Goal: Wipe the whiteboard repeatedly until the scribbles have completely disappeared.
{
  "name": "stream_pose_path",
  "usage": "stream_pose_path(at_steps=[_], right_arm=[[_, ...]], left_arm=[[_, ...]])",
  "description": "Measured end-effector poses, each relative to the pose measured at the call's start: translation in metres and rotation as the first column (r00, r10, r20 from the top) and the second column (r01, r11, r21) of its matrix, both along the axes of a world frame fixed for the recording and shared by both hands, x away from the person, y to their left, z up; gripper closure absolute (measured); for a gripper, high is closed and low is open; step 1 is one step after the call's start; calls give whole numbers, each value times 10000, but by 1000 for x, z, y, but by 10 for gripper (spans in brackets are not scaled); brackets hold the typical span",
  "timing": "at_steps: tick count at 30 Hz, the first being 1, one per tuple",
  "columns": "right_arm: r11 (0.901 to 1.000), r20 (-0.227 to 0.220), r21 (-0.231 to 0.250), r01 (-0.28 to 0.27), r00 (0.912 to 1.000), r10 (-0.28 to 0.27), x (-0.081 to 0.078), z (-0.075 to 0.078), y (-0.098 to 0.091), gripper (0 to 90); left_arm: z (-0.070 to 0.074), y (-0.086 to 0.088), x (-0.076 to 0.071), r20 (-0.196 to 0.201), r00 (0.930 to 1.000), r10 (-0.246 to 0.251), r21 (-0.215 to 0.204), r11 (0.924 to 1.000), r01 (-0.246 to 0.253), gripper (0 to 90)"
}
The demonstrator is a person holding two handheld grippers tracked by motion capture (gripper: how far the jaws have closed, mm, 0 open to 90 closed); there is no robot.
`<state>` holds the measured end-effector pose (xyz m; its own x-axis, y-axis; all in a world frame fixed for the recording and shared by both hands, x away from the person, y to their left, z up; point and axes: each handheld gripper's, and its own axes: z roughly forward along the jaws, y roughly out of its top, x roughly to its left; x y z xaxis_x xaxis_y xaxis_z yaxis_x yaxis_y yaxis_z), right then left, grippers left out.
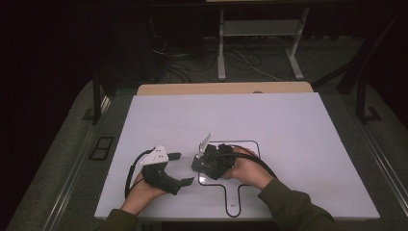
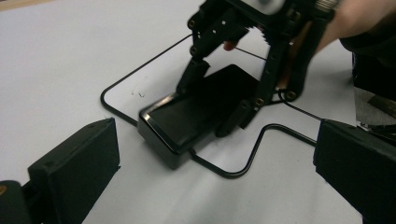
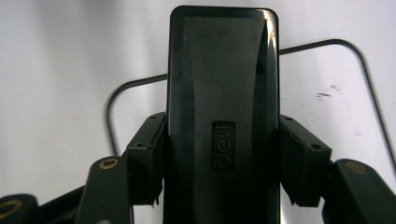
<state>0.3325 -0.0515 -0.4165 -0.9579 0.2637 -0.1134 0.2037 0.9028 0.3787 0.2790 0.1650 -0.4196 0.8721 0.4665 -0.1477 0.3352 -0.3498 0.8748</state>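
1. Right gripper sits low over the white surface, near its front middle, held in the person's right hand.
2. Its fingers are clamped on both long sides of a black rectangular case; pads press flat against the case's edges, one on each side.
3. The case carries a small raised label reading "deli" on its top face, seen in the right gripper view.
4. In the left gripper view the case lies flat or nearly flat on the surface, its near corner crossing a thin black outline drawn on the surface; the rest lies inside that outline.
5. The outline has a rounded square body with a narrow tab running toward the person.
6. Left gripper rests to the left of the right one, near but apart, held in the left hand.
7. Its fingers stand wide, nothing between them; they point toward the case without touching it.
8. A wooden board edge shows behind the surface's far side.
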Motion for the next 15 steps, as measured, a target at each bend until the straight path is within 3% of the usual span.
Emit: stream_pose_path(at_steps=[8,15], right_arm=[[9989,-141,-81,-456,9989,455,-14,1,1,389],[10000,-201,66,48,9998,-47,3,0,-4,389]], left_arm=[[0,1,0,19,10000,28,-15,10000,-28,0],[0,0,-1,-75,10000,64,-30,10000,-65,0]])
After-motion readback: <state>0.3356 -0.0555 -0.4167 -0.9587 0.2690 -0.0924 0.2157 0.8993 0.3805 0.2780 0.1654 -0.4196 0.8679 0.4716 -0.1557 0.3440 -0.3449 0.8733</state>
